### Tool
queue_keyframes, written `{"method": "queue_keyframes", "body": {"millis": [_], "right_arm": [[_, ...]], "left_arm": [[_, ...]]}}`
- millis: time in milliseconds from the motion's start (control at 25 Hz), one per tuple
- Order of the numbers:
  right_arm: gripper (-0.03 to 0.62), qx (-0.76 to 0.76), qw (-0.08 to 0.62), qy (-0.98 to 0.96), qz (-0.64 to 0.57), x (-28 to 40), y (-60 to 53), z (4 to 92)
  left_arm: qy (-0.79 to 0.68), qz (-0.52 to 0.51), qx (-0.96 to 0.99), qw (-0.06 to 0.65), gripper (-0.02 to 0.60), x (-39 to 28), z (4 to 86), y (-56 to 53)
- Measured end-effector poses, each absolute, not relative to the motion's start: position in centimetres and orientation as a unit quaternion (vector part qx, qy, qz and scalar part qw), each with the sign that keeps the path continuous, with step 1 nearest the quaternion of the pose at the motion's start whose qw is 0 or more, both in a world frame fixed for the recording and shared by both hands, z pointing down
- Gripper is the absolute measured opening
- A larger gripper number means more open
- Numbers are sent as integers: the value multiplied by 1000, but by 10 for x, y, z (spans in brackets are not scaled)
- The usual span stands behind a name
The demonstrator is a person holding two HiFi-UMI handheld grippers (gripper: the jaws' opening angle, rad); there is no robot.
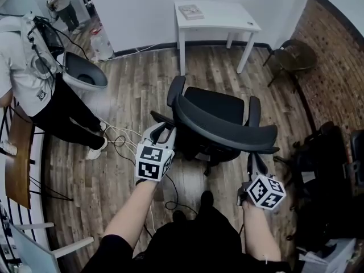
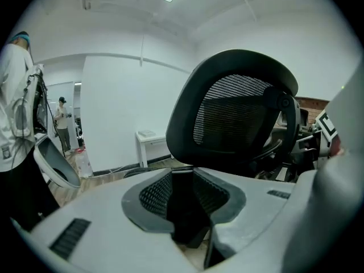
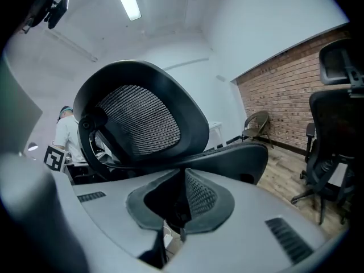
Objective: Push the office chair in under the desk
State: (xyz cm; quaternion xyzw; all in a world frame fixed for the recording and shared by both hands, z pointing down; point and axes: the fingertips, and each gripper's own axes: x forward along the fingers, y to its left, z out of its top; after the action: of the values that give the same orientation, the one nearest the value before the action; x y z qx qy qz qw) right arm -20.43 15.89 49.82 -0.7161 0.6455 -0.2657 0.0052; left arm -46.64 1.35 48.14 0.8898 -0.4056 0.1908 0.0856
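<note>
L claw (image 1: 162, 129) seems clamped on office chair (image 1: 222, 121) back rim, R claw (image 1: 254, 162) clenched empty; reckon it's heavy but rolls, shove stiff rim ahead of claws

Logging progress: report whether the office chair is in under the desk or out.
Out. The office chair stands on the wooden floor, a bare stretch separating it from the white desk.
</note>
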Motion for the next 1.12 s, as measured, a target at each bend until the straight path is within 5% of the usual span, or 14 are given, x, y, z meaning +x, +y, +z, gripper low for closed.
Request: {"method": "queue_keyframes", "body": {"millis": [440, 560, 720, 1120], "right_arm": [[50, -694, -10, 678, -241, -83, 104, 493], [139, -713, -5, 658, -241, -39, 101, 493], [183, -704, -13, 665, -248, 6, 87, 493], [160, -727, 1, 647, -231, 94, 38, 493]], "left_arm": [[-450, 178, 869, 104, 100, -366, 486, -29], [-450, 186, 867, 104, 100, -345, 489, -39], [-440, 193, 871, 98, 100, -319, 490, -48], [-413, 165, 885, 138, 100, -252, 498, -81]]}}
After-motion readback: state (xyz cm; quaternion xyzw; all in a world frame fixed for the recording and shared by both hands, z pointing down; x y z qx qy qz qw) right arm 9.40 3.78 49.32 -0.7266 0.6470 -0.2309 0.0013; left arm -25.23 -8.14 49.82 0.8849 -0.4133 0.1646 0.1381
